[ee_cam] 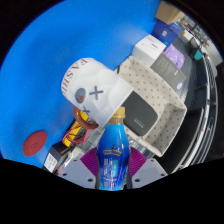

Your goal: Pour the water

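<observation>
Claw point(113, 172): fingers closed in on a bottle point(113, 152), purple pads point(91, 160) pressing its sides at about mid-body; held, upright.

Bottle: small clear plastic, blue label, blue liquid, yellow-capped neck rising just ahead of the fingers. Judged light, thin-walled, likely to dent under a hard squeeze, smooth enough to slip when tilted. Best hold: where it is now, on the labelled waist, below the shoulder.

Cup point(92, 90): white, printed lettering, directly beyond the bottle, tipped with its mouth seemingly toward the claw; probable receiver.

Orange-and-black object point(77, 130): left of the bottle, close; identity unclear.

Red disc point(37, 141): further left on the blue bench point(40, 70).

Box stack point(150, 95): beige and white cartons, right of and beyond the cup, crowding any swing rightward.
</observation>
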### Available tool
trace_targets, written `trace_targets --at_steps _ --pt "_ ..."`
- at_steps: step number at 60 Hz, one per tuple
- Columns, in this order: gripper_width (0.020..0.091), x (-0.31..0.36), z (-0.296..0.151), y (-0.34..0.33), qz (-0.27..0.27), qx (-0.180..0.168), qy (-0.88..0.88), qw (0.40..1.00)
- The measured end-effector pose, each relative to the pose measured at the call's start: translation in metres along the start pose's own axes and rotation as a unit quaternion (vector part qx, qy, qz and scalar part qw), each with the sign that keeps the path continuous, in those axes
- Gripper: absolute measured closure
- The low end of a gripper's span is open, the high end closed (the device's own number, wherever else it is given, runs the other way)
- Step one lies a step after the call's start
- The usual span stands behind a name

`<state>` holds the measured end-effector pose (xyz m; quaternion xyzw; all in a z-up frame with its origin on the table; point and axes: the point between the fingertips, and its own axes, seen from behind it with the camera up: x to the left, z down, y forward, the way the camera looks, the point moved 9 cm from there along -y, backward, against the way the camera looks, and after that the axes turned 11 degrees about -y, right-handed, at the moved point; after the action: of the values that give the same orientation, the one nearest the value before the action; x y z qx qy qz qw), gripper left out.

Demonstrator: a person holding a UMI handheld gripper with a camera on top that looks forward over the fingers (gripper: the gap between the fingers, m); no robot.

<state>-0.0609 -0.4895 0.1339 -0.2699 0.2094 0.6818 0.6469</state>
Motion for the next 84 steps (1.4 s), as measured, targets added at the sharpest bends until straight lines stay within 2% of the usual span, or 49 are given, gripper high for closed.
trace_targets --at_steps 12,19,26,27,29,35,36,39,44,45,47,51,61,62,63,72,74,75,76,84 --pt "0.0743 -0.005 0.022 -0.009 -0.004 0.008 0.146 0.989" --pt "0.0744 -0.002 0.042 -0.016 -0.022 0.015 0.335 0.942" --pt "0.0742 0.003 0.062 -0.023 -0.030 0.017 0.522 0.852" --pt "0.0743 0.001 0.057 -0.025 -0.026 0.027 0.544 0.838" --pt "0.0743 0.005 0.065 -0.026 -0.032 0.013 0.596 0.802" --pt "0.0743 0.022 0.072 -0.028 -0.053 0.003 0.727 0.685" --pt "0.0744 0.022 0.061 -0.029 -0.050 0.016 0.745 0.665" --pt "0.0744 0.041 0.074 -0.025 -0.060 0.000 0.790 0.611" --pt "0.0744 0.059 0.075 -0.023 -0.064 -0.003 0.842 0.535" --pt "0.0745 0.055 0.063 -0.028 -0.060 0.012 0.851 0.522" --pt "0.0745 0.066 0.067 -0.023 -0.066 -0.002 0.863 0.500" --pt "0.0743 0.075 0.066 -0.021 -0.063 -0.008 0.882 0.467" --pt "0.0740 0.082 0.046 -0.021 -0.062 -0.016 0.889 0.454" --pt "0.0685 0.084 0.044 -0.020 -0.061 -0.017 0.888 0.456" --pt "0.0740 0.082 0.044 -0.021 -0.047 -0.021 0.886 0.460" --pt "0.0729 0.083 0.044 -0.023 -0.044 -0.020 0.879 0.474" --pt "0.0712 0.083 0.044 -0.023 -0.044 -0.018 0.882 0.469" --pt "0.0664 0.084 0.044 -0.023 -0.046 -0.018 0.883 0.467" --pt "0.0672 0.084 0.045 -0.023 -0.047 -0.016 0.884 0.465" --pt "0.0564 0.086 0.047 -0.025 -0.061 -0.008 0.889 0.454"
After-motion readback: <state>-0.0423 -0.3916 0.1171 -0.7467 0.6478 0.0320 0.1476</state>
